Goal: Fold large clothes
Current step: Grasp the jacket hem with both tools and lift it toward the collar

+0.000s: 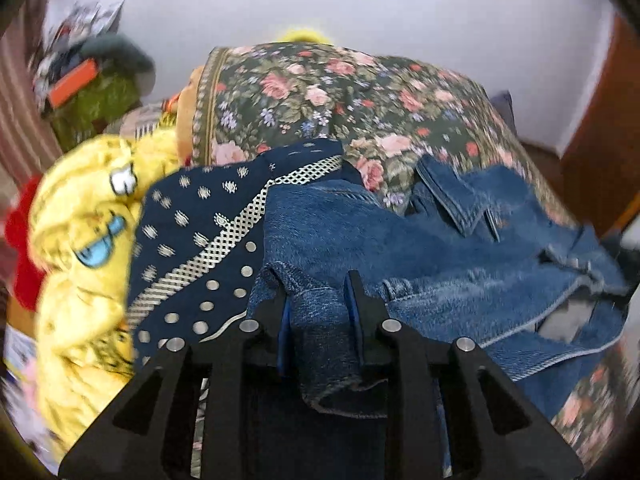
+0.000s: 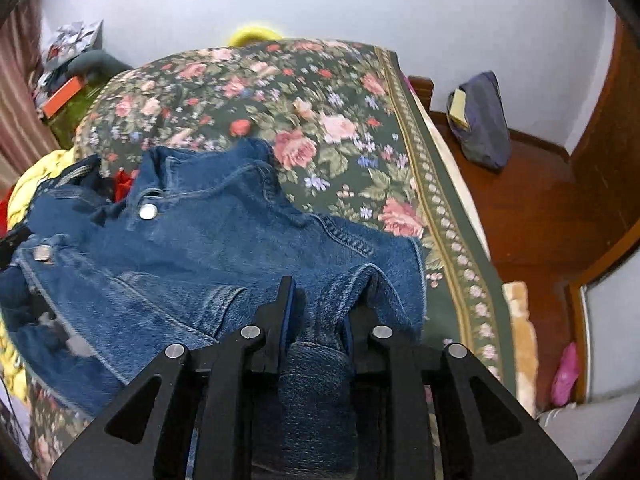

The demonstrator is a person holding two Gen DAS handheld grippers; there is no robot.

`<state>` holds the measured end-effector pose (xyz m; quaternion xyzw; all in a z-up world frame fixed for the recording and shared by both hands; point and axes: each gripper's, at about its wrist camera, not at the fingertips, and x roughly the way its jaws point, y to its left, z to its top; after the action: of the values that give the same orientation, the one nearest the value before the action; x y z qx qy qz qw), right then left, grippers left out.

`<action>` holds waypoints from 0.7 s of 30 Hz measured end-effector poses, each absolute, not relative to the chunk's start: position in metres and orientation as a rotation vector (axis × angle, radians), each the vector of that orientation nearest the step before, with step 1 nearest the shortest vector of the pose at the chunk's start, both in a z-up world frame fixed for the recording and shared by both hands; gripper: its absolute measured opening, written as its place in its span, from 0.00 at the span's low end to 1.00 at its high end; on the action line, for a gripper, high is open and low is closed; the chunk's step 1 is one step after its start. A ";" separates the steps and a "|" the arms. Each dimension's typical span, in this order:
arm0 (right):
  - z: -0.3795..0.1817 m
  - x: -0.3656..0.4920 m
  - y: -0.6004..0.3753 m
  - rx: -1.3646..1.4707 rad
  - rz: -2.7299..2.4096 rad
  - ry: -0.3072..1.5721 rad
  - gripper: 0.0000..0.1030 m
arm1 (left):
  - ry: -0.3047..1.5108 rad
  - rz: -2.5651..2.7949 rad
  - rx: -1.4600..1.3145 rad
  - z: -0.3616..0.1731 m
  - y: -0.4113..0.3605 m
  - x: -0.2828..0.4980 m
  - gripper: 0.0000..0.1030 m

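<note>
Across the floral bedspread point(image 2: 352, 128), a denim jacket point(image 2: 208, 240) is lying crumpled, its near edge lifted. Left gripper point(image 1: 320, 300) and right gripper point(image 2: 320, 304) are each clamping a bunched fold of it. Denim is likely handling heavy and stiff (seams and hems offering the firmest holds).

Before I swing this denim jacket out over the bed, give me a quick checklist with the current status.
1. Left gripper clamped on denim jacket: ok.
2. Right gripper clamped on denim: ok.
3. Jacket free of the navy dotted cloth: not ok, they overlap.
4. Bare floral bedspread ahead for laying down: ok.
5. Both grips on matching corners: cannot tell.
</note>
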<state>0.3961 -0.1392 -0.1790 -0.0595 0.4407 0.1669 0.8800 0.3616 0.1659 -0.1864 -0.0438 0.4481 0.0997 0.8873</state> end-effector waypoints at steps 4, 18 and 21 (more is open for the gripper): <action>-0.157 0.389 -0.143 -0.095 0.373 0.904 0.22 | 0.920 0.173 -0.040 -0.161 0.154 0.344 0.42; -0.107 0.306 -0.158 -0.144 0.369 0.735 0.49 | 0.852 0.059 0.040 -0.126 0.114 0.280 0.65; -0.123 0.293 -0.153 -0.148 0.394 0.783 0.49 | 0.895 0.029 0.076 -0.150 0.099 0.274 0.65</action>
<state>0.2931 -0.1527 -0.1229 -0.0717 0.3785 0.1904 0.9030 0.2738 0.0990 -0.1499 0.0368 0.4327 0.0142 0.9007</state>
